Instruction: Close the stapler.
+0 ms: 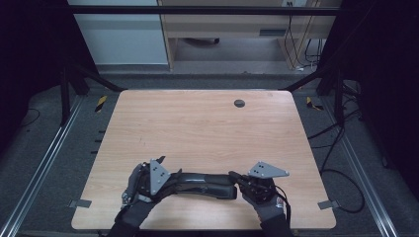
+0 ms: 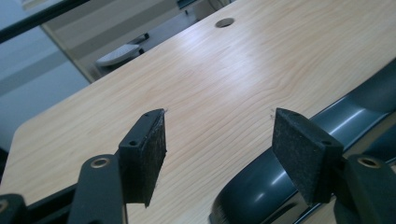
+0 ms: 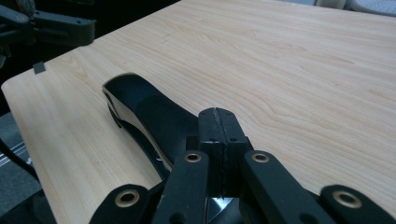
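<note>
- A long, dark curved tray [image 1: 205, 183] is lying near the tabletop's [image 1: 197, 128] front edge, between the two grippers.
- The left gripper [image 2: 219, 154] is gaping wide over the tray's left end, pads touching nothing.
- The right gripper [image 3: 219, 154] is pinching narrow at the tray's right end; whether it grips the tray, I cannot tell.
</note>
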